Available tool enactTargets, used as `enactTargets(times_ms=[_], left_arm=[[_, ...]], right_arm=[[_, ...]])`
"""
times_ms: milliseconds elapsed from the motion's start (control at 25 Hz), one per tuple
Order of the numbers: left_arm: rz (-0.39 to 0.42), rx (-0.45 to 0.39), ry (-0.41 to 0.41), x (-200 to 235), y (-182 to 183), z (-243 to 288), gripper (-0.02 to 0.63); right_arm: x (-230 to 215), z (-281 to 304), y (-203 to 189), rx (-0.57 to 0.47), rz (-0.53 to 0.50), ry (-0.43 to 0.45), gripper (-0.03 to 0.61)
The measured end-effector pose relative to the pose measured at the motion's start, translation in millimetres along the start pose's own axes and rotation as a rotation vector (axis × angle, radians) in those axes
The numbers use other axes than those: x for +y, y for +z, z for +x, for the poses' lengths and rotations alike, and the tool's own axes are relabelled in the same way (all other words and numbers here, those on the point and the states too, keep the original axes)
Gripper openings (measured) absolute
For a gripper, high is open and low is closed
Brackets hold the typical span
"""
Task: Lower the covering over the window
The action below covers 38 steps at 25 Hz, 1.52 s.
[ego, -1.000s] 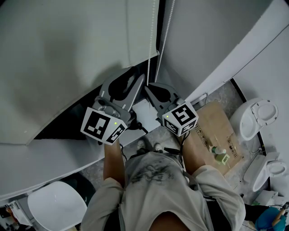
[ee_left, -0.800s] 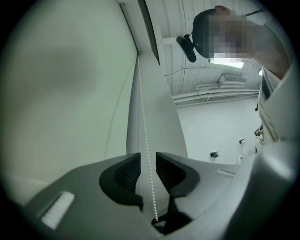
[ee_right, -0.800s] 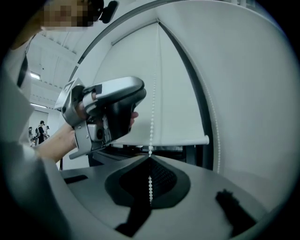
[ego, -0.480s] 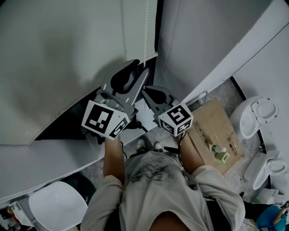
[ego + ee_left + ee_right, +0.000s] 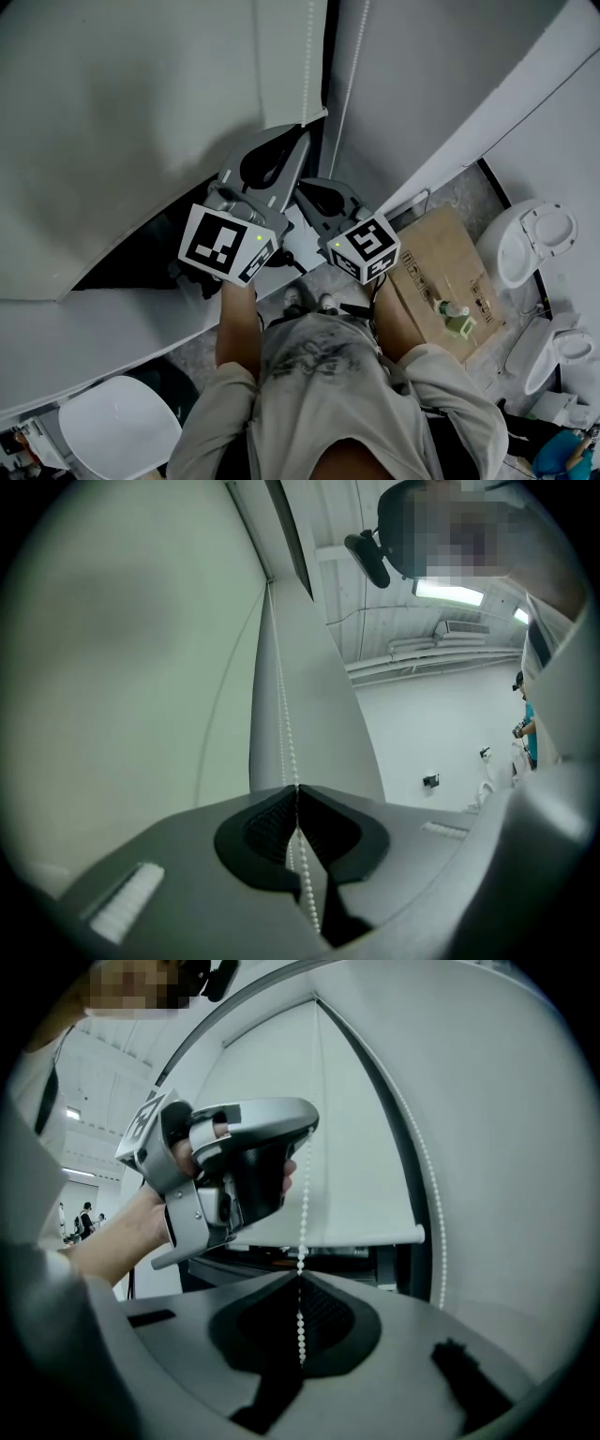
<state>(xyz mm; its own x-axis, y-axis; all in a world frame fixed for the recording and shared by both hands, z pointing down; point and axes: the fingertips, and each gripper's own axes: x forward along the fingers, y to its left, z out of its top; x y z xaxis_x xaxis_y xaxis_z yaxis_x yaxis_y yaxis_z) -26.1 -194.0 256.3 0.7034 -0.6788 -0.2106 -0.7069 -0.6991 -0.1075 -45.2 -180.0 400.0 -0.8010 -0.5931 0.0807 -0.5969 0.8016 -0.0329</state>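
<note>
A white roller blind (image 5: 141, 94) hangs over the window, its bottom bar (image 5: 292, 120) just above my grippers. Its white bead chain (image 5: 307, 56) runs down past that bar, with a second strand (image 5: 352, 66) to the right. My left gripper (image 5: 301, 141) has just been closing and now pinches the bead chain (image 5: 282, 696) between its black pads at the jaw tips (image 5: 297, 787). Just below it, my right gripper (image 5: 302, 192) is shut on the same chain (image 5: 302, 1213) at its tips (image 5: 300, 1275). The left gripper's body (image 5: 234, 1166) shows in the right gripper view.
A dark uncovered strip of window and the grey sill (image 5: 112, 319) lie below the blind. On the floor are a cardboard box (image 5: 450, 272) with a small bottle, white toilets (image 5: 534, 244) at the right and a white seat (image 5: 117, 427) at the lower left.
The left gripper has slid a little up the chain and its jaws, open before, have closed on it. The right gripper has stayed shut on the chain and hardly moved.
</note>
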Motion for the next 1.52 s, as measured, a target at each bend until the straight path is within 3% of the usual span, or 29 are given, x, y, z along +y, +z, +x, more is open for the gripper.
enactTargets(times_ms=[560,640,720,1040,1520], left_arm=[[-0.038,0.044,0.02,0.6,-26.7,-6.6,0.017],[-0.045,0.042,0.022,0.9,-29.0,-8.2,0.017],[-0.038,0.041,0.023,1.5,-27.6,-8.7,0.017],[-0.037,0.043,0.015,-1.0,-29.9,-11.4,0.017],[-0.055,0.062,0.019,-1.4,-42.5,-15.9,0.017]], right_arm=[[4.4,-5.5,-13.3,0.034,0.003,0.029,0.018],[4.1,-12.8,-0.5,-0.01,0.006,0.04,0.102],[2.0,-22.9,20.6,-0.063,-0.007,0.043,0.117],[-9.5,-51.1,102.7,-0.239,-0.096,-0.001,0.118],[-16.8,-28.0,126.8,-0.278,-0.124,0.004,0.118]])
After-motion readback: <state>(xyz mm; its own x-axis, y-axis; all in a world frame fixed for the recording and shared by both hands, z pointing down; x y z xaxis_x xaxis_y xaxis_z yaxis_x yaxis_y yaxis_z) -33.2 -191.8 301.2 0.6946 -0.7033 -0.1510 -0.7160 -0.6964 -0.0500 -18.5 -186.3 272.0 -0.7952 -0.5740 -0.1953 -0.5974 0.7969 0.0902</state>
